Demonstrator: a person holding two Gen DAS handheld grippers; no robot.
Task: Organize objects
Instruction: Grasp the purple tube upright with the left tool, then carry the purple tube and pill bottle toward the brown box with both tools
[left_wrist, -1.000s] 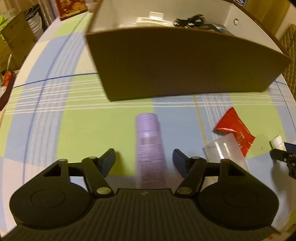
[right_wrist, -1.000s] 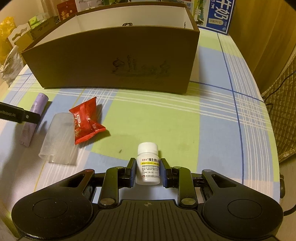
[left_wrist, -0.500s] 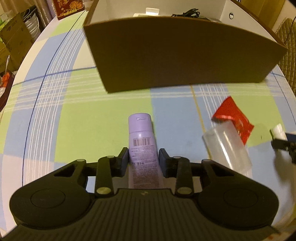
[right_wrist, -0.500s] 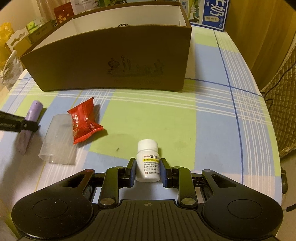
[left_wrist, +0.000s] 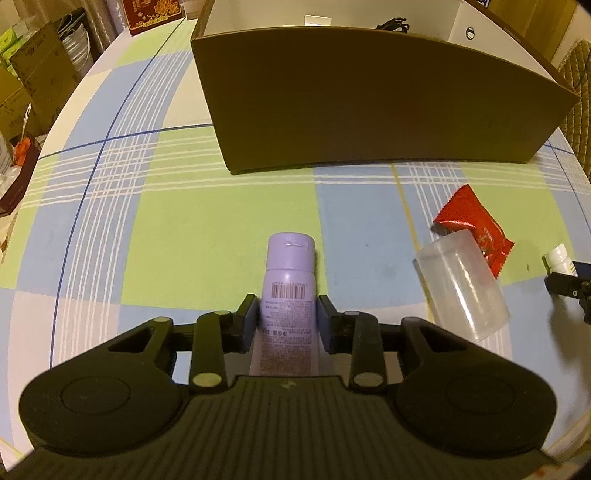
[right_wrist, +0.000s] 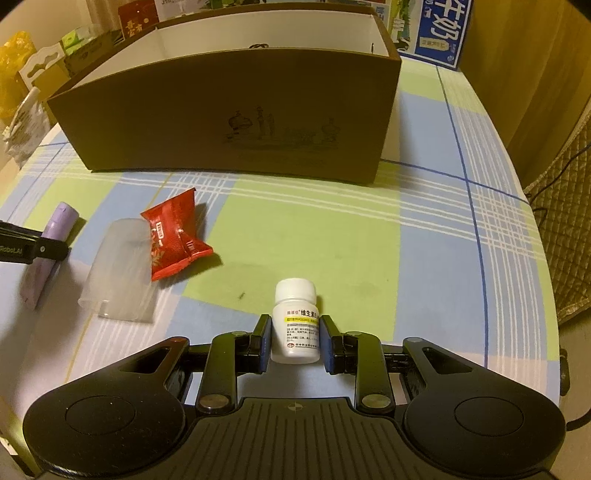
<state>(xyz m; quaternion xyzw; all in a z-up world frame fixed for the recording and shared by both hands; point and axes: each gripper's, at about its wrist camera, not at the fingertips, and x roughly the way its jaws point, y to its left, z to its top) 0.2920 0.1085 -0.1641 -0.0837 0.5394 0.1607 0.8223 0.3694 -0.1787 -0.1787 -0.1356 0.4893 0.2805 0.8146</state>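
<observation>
My left gripper is shut on a purple tube with a barcode label, cap pointing away toward the box. My right gripper is shut on a small white pill bottle standing upright. A large brown cardboard box with a white inside stands open-topped at the back; a black cable lies in it. Between the two grippers lie a red snack packet and a clear plastic cup on its side. The tube and the left gripper's finger show at the left of the right wrist view.
The round table wears a blue, green and white checked cloth. Cartons and bowls crowd the floor off its left edge. A blue printed box stands behind the brown box, and a quilted chair is at the right.
My left gripper went from open around the purple tube to shut on it, and the tube has come up off the cloth. The right gripper stayed shut on the pill bottle.
</observation>
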